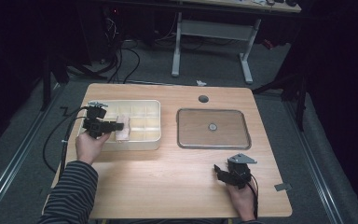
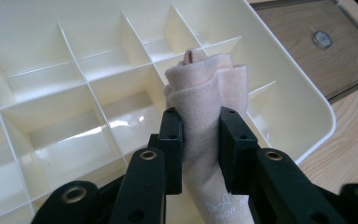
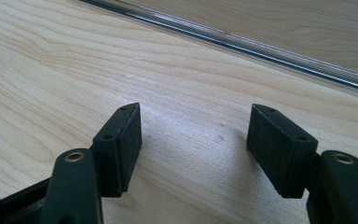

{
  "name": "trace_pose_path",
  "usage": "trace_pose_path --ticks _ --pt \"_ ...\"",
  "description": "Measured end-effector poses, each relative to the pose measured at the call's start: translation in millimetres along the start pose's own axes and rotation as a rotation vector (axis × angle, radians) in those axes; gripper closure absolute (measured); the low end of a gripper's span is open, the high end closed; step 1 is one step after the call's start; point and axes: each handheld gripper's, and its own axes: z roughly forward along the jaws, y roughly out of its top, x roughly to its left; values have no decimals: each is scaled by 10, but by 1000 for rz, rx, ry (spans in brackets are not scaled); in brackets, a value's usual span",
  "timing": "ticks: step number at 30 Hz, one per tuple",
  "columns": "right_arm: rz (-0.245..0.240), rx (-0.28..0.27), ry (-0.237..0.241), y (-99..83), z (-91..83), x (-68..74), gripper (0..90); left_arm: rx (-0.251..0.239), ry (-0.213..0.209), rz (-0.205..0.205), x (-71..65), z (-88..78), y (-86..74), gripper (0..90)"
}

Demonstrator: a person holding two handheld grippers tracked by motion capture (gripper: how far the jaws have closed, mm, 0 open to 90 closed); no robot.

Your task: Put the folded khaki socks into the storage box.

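Dark floor and tangled cables ring the pale wooden worktop (image 1: 168,182) where I sit, forearms coming in from the near edge. With the left tool (image 2: 200,140) I am clamping a rolled beige cloth (image 2: 207,93) around its middle, holding it over the cream divided tray (image 1: 142,143) at the tray's left end. I judge the step to be seating the roll in one compartment, so I should keep it lined up with a single cell, lower until it rests on the floor, and only then ease off. Thin divider walls (image 2: 107,119) stand close on each side and could snag the cloth if I come down crooked. The right tool (image 3: 193,144) rests low over bare wood, jaws wide and empty, near the clear lid (image 1: 213,128) lying flat right of the tray.
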Motion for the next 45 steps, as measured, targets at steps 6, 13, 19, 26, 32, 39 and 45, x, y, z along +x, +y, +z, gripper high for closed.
trace_pose_path --ticks 6,13,19,26,32,39,45 --pt "0 0 0 0 0 0 354 34 21 13 36 70 -13 732" --pt "0 0 0 0 0 0 354 82 50 41 49 180 -42 732" --pt "0 0 0 0 0 0 354 96 69 61 40 217 -56 732" --pt "0 0 0 0 0 0 354 108 83 73 33 245 -69 731" --pt "0 0 0 0 0 0 354 122 112 100 3 272 -88 730" --pt "0 0 0 0 0 0 354 133 110 101 23 295 -154 733" --pt "0 0 0 0 0 0 354 147 131 127 -4 313 -168 737"
